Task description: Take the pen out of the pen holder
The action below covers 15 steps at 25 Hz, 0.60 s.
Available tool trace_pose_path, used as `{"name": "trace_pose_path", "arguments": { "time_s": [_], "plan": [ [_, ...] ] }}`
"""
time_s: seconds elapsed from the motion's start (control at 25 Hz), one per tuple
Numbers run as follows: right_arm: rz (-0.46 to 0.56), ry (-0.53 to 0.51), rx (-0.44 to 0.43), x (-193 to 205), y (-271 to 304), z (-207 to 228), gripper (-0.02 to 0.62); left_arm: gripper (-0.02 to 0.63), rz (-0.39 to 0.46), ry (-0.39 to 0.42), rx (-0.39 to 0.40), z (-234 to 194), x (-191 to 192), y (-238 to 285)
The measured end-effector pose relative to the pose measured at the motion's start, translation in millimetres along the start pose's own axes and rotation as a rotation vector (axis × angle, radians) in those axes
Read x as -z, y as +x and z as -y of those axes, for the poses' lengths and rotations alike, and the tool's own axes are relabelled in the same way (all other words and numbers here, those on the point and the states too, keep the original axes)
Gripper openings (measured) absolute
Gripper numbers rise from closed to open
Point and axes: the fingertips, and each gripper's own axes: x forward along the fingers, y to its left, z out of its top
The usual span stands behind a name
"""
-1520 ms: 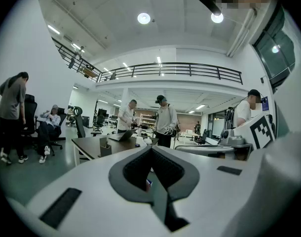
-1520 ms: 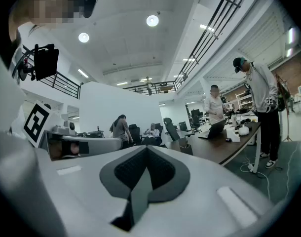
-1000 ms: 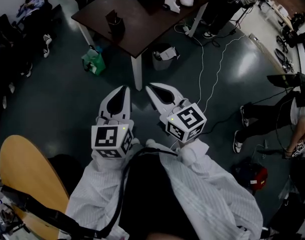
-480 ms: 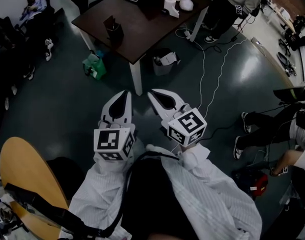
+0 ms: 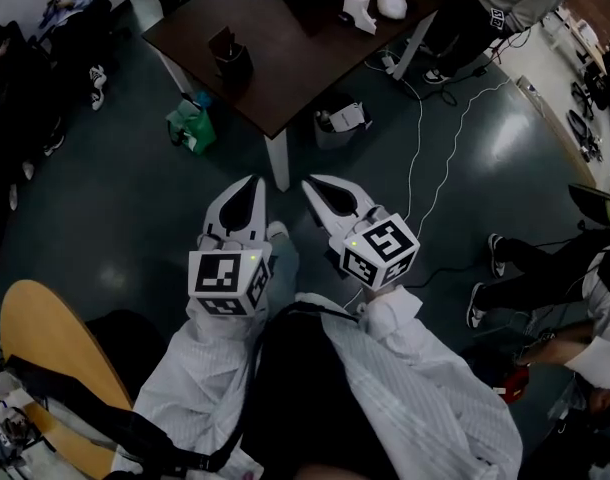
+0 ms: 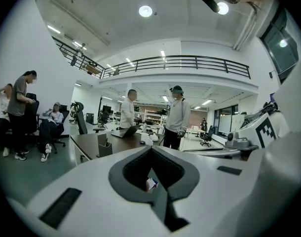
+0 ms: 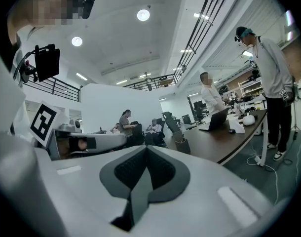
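Floor [image 5: 115, 208]: dark grey-green, smooth, glossy. Worktop [image 5: 285, 58]: rectangular, dark brown matt top on white legs, upper centre. Board [image 5: 45, 338]: rounded, tan, wood-look, lower left. Left gripper [image 5: 253, 182] and right gripper [image 5: 311, 181]: white hard shell, tapered, each with a marker cube at the rear; side by side over the floor, near the worktop leg. Both sets of fingers [image 5: 222, 216] are closed tip to tip, their dark textured pads ringing a teardrop gap, nothing held. Bin [image 5: 340, 126]: grey, open-topped, by the worktop edge, white scrap inside. Bag [image 5: 190, 126]: green, crumpled, on the floor beside the worktop. Pen holder [image 5: 230, 56]: dark, boxy, upright near the worktop's near-left corner, well apart from both grippers; pen too small to make out. Cables [image 5: 425, 158]: thin, white, trailing over the floor.
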Motion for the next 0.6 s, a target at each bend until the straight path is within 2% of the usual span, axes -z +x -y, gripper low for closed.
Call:
{"name": "trace_pose_path", "arguments": {
  "time_s": [0.4, 0.6],
  "plan": [
    [0.003, -0.053, -0.001, -63, 122, 102, 0.003, 0.005, 0.015, -0.016, 0.031, -71, -50, 142],
    [-0.015, -0.064, -0.008, -80, 172, 141, 0.003, 0.005, 0.005, -0.028, 0.017, -106, -63, 193]
  ]
}}
